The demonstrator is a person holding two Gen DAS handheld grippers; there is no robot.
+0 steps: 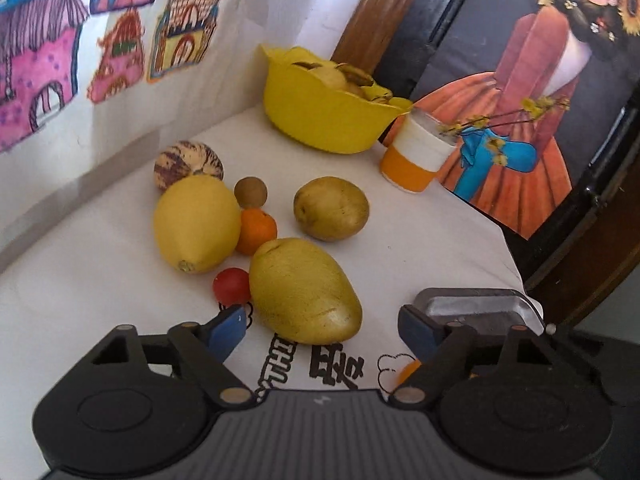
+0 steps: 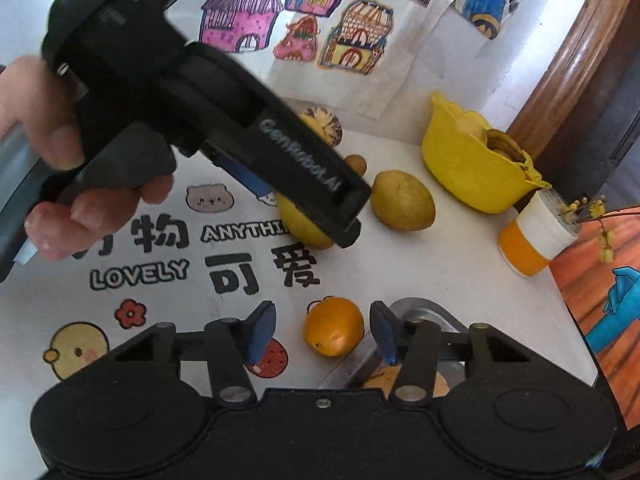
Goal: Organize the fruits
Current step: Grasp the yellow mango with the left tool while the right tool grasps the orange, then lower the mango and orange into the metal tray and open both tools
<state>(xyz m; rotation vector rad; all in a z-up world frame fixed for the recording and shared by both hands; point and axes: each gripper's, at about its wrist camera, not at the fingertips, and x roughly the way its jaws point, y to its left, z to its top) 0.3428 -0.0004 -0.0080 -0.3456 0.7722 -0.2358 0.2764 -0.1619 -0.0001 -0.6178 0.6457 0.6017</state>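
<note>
My left gripper (image 1: 322, 330) is open just above the white table, its blue pads on either side of the near end of a yellow mango (image 1: 304, 290). Behind the mango lie a red cherry tomato (image 1: 231, 286), a small orange (image 1: 256, 230), a big lemon (image 1: 196, 222), a brown ball-like fruit (image 1: 250, 192), a striped melon (image 1: 188, 164) and a yellow-brown kiwi-like fruit (image 1: 331, 208). A yellow bowl (image 1: 320, 112) with fruit stands at the back. My right gripper (image 2: 322, 332) is open around an orange (image 2: 334, 331) that rests on the table beside a metal tray (image 2: 416, 312).
An orange-and-white cup (image 1: 416, 156) with yellow flower sprigs stands right of the bowl. The metal tray (image 1: 476, 306) sits at the table's right edge. A hand (image 2: 60, 168) holds the left gripper's body (image 2: 224, 120) over the printed tablecloth (image 2: 160, 264). A wall with drawings (image 1: 120, 40) bounds the left.
</note>
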